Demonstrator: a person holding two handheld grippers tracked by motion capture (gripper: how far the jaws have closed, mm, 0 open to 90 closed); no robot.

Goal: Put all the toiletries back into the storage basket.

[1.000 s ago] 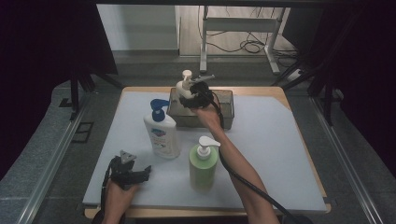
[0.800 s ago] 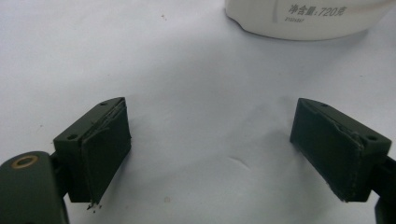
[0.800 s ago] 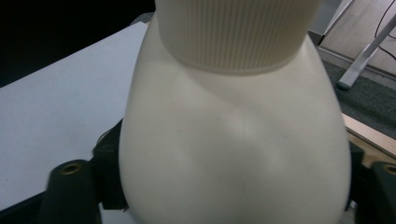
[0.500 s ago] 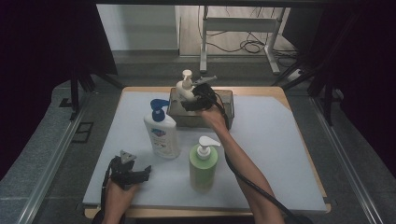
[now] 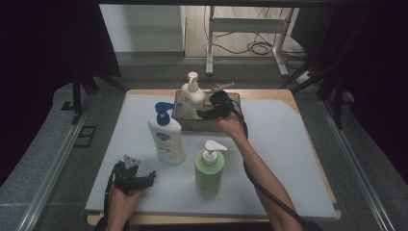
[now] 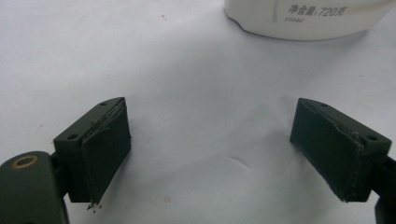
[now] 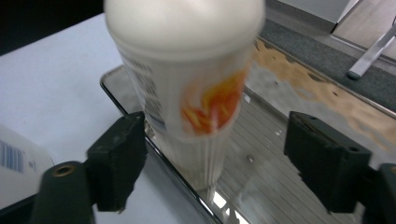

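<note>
The right gripper (image 5: 208, 113) is seen with jaws spread wide, nothing clamped; they have just been opening, then closing slightly. Just beyond them the cream pump bottle (image 7: 187, 70) stands upright inside the clear tray (image 5: 231, 98), at its left end. Nearer than the tray, the left gripper (image 6: 210, 154) is held wide open over bare mat.

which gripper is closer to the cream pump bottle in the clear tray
Right. The right gripper sits open just beside the cream pump bottle; the left gripper rests at the table's near edge.
</note>
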